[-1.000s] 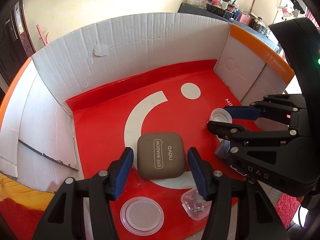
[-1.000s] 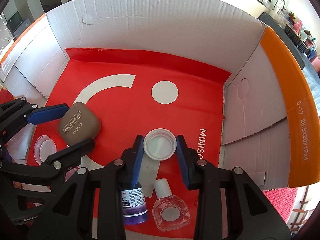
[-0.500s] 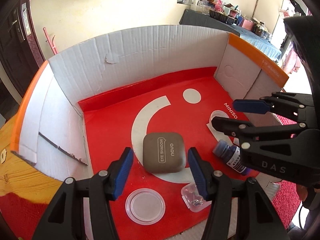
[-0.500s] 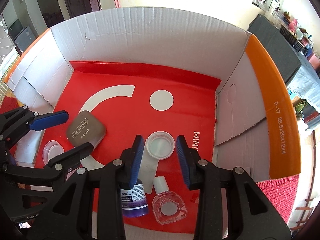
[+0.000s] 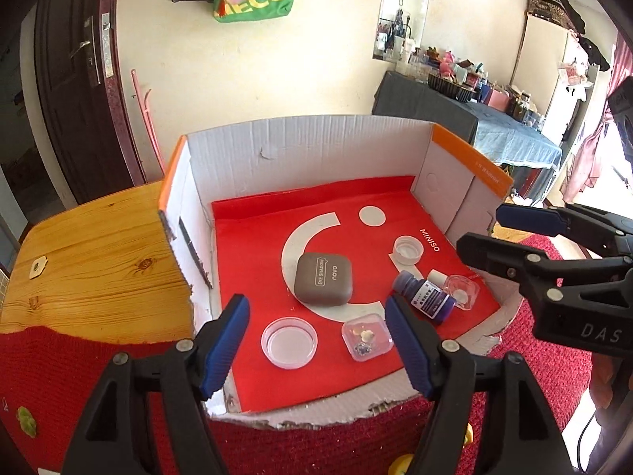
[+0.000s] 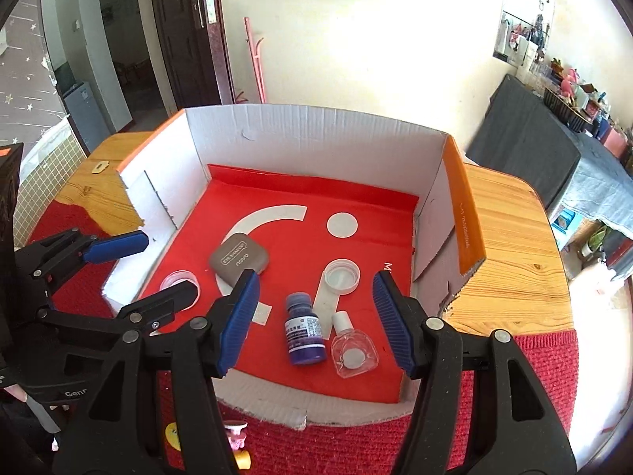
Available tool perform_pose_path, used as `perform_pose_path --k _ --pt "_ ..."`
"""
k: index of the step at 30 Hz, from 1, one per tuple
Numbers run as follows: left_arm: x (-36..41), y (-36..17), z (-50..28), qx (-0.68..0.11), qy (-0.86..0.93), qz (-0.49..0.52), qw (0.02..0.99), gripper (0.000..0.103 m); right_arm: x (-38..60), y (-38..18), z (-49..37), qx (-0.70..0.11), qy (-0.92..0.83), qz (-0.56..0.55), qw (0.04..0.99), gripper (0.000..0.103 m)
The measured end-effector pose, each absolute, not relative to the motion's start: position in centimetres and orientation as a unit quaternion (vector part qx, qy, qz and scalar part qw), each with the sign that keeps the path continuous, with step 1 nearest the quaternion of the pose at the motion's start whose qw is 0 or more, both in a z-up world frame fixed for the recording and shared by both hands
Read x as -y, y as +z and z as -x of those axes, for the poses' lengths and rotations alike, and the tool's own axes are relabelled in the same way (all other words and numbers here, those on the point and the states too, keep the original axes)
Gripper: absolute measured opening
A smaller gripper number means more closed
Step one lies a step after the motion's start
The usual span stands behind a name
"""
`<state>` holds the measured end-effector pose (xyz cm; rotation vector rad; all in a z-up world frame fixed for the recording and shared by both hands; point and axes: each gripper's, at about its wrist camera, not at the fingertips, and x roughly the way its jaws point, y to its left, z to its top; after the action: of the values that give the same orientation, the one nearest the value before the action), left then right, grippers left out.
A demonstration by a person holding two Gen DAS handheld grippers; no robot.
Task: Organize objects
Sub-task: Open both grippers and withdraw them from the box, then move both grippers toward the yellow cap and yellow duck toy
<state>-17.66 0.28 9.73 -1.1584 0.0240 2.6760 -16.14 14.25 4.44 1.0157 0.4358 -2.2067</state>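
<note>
An open cardboard box with a red liner holds everything. Lying in it are a brown eye shadow case, a white cap, a purple bottle on its side, a clear bottle, a round clear dish and a small clear box. My left gripper hovers above the box's near edge, jaws opening, gripping nothing. My right gripper hangs over the purple bottle and white cap, jaws also opening and empty. Each gripper shows in the other's view: right, left.
The box stands on a wooden table partly covered by a red mat. Small yellow items lie on the mat near me. A dark door and a cluttered dark-clothed table stand behind.
Both grippers have lifted up and back out of the box and their jaws have widened. The eye shadow case and the white cap stay lying on the red liner.
</note>
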Motion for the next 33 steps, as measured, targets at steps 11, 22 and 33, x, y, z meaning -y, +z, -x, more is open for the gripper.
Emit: perform_pose_path --k 11,22,33 --pt "-0.2 11.2 11.3 0.019 0.939 0.333 0.086 0.089 -18.7 6.6 10.8 -0.137 -0.866 -0.324 0.354 0.074" --pt "-0.5 8.6 7.0 0.042 0.941 0.331 0.066 0.095 -22.8 4.7 6.6 -0.105 -0.883 -0.292 0.353 0.086" --pt "-1.4 3.2 5.8 0.046 0.920 0.384 0.065 0.095 -22.5 -1.6 6.3 -0.130 -0.864 -0.336 0.351 0.086"
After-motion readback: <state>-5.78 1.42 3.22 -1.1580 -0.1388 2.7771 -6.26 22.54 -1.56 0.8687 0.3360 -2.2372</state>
